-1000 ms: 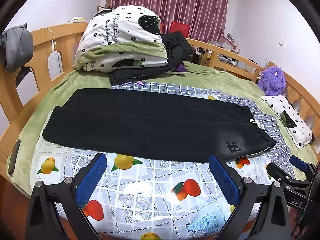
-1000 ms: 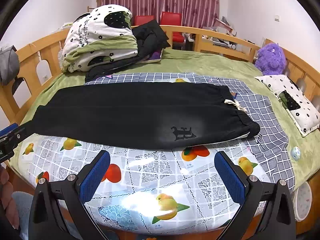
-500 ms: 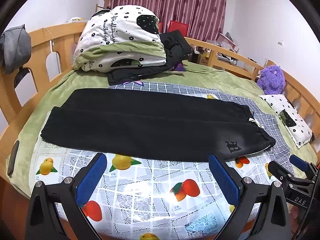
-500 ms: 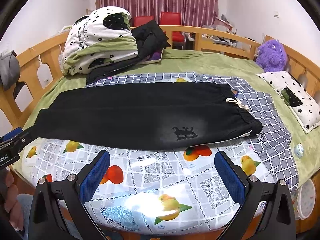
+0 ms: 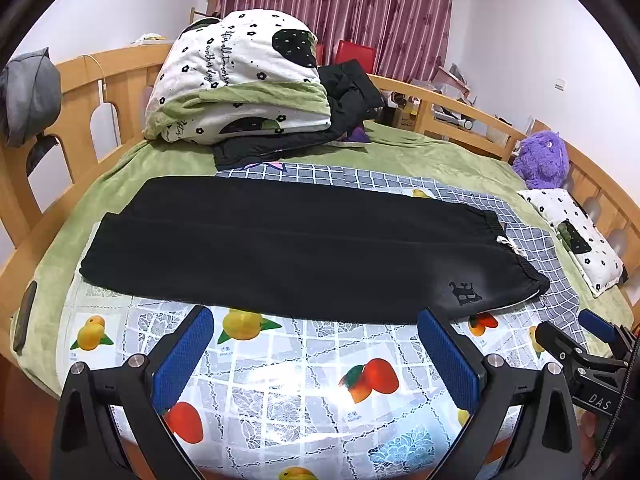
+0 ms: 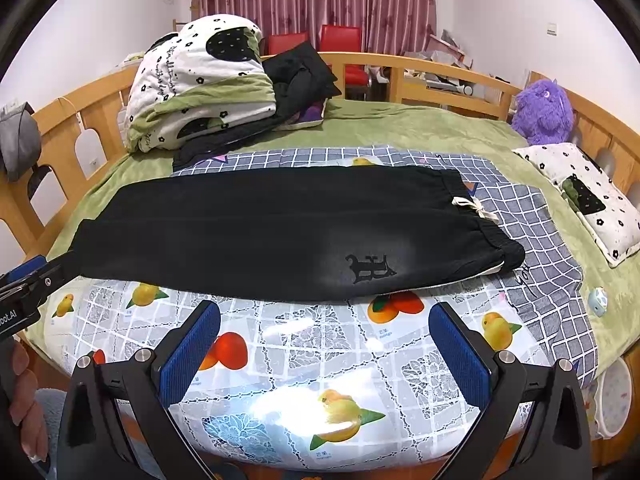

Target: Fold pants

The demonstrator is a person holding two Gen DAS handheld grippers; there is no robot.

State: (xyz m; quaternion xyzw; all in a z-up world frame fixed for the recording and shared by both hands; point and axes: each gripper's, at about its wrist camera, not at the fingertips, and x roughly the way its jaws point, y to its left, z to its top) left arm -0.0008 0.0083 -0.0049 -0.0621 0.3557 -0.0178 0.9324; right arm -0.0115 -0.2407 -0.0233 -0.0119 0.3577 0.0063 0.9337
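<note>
Hovering off the pants' (image 5: 304, 248) near edge, both grippers' jaws wide.

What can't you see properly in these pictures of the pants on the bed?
- Underside of the pants: hidden in both views; the top cloth covers it.
- Writing on the quilt: too small and curved to read in either view.
- Bed below the mat: cut off by the bottom edge and both open grippers.

Purple plush toy (image 6: 543, 112) by the rail — folded quilt (image 6: 200, 84) opposite.
</note>
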